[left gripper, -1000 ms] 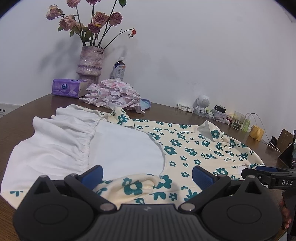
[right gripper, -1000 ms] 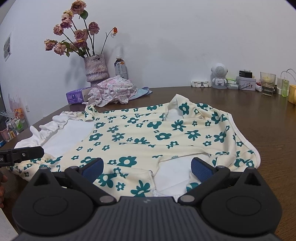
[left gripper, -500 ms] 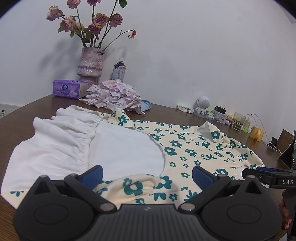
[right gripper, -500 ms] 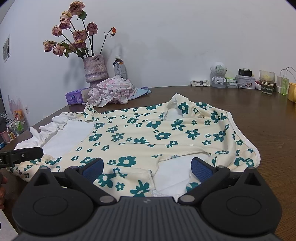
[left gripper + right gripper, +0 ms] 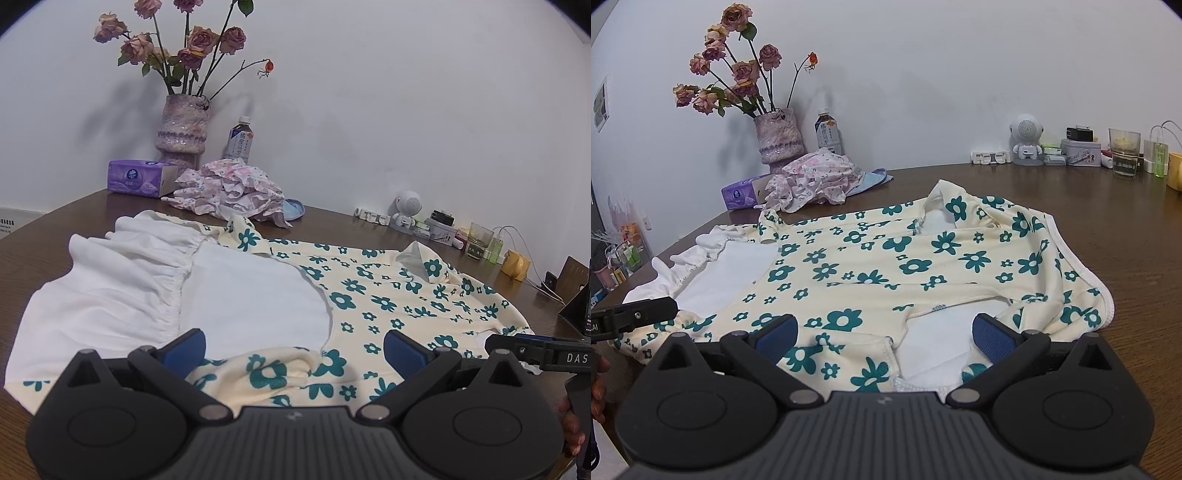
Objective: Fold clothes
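A cream dress with teal flowers [image 5: 388,295] [image 5: 886,258] lies spread on the brown table, its white skirt [image 5: 110,295] [image 5: 713,266] to the left. My left gripper [image 5: 293,349] stands open over the near hem, a floral fold of cloth lying between its blue pads [image 5: 186,345]. My right gripper [image 5: 882,336] is open too, low over the near edge, with floral cloth and a white inner patch between its fingers. The right gripper's finger [image 5: 539,349] shows at the right edge of the left wrist view; the left one [image 5: 635,314] shows at the left of the right wrist view.
A crumpled pink garment [image 5: 229,192] [image 5: 816,177], a purple tissue pack [image 5: 138,177], a vase of dried roses [image 5: 181,129] and a bottle [image 5: 240,142] stand at the back. A white robot figure [image 5: 1027,142], tins, a glass [image 5: 1123,155] and cables line the back right.
Both views have shifted slightly; the grippers stay open over the dress's near edge. The dress has not visibly moved.
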